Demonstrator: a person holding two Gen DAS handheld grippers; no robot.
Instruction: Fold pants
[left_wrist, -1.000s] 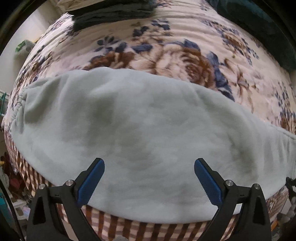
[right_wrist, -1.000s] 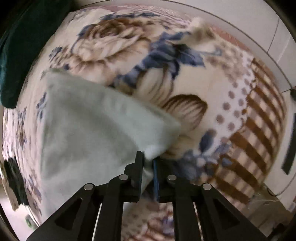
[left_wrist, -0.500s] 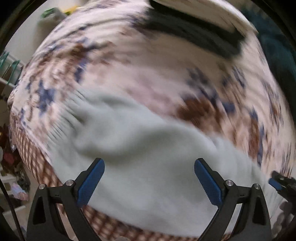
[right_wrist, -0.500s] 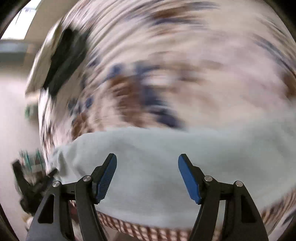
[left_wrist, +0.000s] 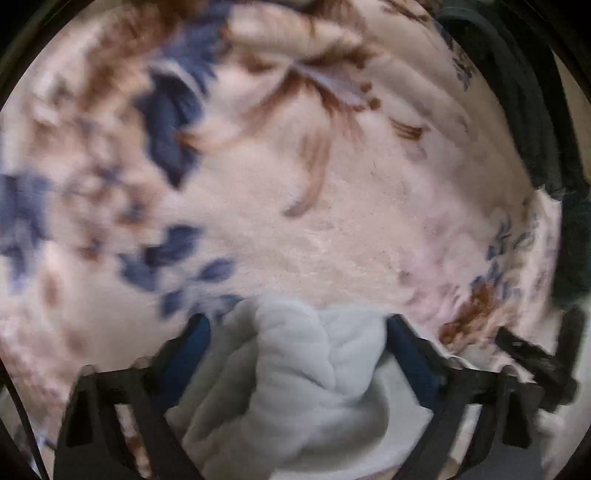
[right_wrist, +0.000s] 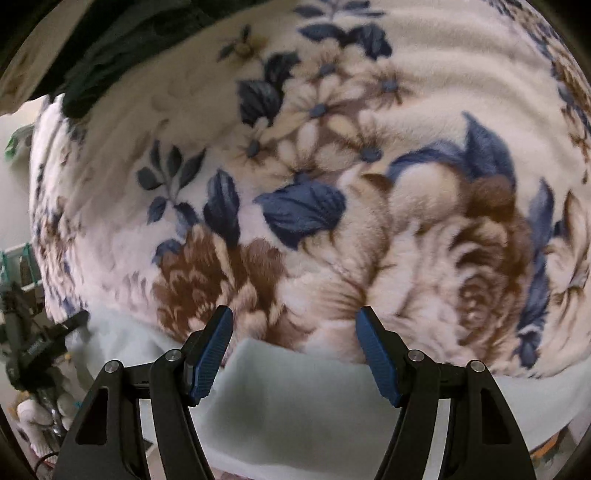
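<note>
The pale mint pants lie on a floral blanket. In the left wrist view a bunched, gathered end of the pants (left_wrist: 295, 369) fills the gap of my left gripper (left_wrist: 295, 323). Its jaws are closing around the bunch, and the blue pads (left_wrist: 195, 339) do not clearly press on it. In the right wrist view a flat edge of the pants (right_wrist: 295, 398) lies just under my right gripper (right_wrist: 295, 314), which is open with nothing between its fingers. A dark gripper shape (left_wrist: 532, 362) shows at the right of the left wrist view.
The floral blanket (right_wrist: 332, 147) covers the bed all around. Dark green cloth lies at the far side (left_wrist: 535, 110) (right_wrist: 110, 48). Beyond the bed's left edge is floor clutter (right_wrist: 33, 350).
The right gripper let go of the pants' corner, opened, and swung over the flat edge. The left gripper moved from above the spread pants down onto the gathered end.
</note>
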